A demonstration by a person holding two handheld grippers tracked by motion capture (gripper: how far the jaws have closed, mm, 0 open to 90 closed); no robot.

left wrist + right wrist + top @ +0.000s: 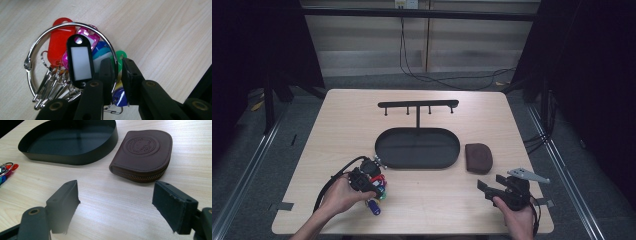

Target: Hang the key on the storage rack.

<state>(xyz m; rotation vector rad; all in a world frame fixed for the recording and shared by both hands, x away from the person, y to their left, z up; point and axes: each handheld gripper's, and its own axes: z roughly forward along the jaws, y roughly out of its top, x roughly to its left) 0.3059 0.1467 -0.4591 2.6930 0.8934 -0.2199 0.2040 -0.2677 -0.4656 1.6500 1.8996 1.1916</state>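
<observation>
On the near left part of the table (337,130) my left gripper (117,75) has its jaws drawn close together with the wire of the big metal key ring (33,47) running between them, pads right against it; the ring lies flat on the wood with its coloured tags (60,42) and keys (50,87) bunched inside. Over at the near right, my right gripper (116,205) sits with jaws spread wide, nothing between them, facing the brown zip pouch (145,152), which lies just beside the black oval tray (75,157)
</observation>
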